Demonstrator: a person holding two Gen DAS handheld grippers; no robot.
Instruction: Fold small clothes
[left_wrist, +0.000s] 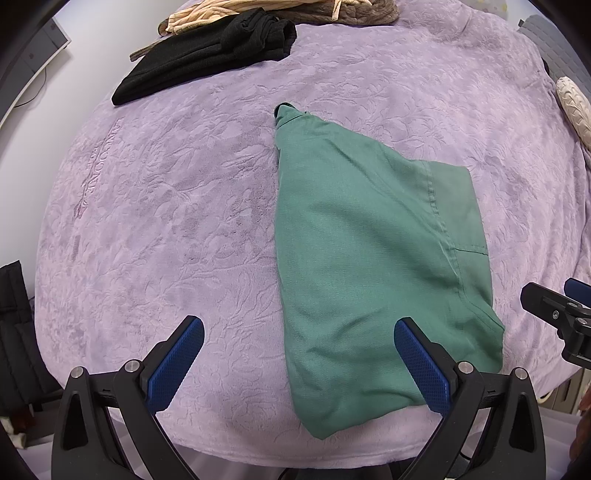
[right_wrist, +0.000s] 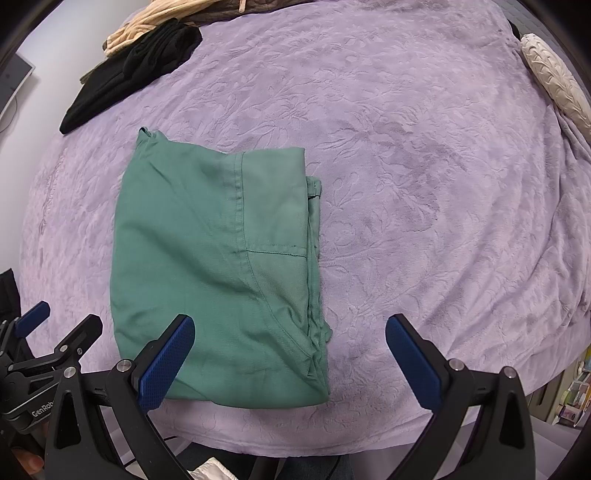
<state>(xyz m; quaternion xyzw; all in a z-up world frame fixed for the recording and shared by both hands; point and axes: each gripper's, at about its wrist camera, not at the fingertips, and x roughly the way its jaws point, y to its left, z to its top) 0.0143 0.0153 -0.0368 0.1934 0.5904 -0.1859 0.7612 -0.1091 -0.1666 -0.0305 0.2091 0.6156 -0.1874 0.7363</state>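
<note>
Both grippers gape empty: my left gripper (left_wrist: 299, 350) and right gripper (right_wrist: 290, 349) straddle the green garment (right_wrist: 214, 266)'s near edge; its long axis runs away from me.

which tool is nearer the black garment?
Left. The left tool sits toward the side of the green garment where the black garment lies; the right tool is farther across.
</note>
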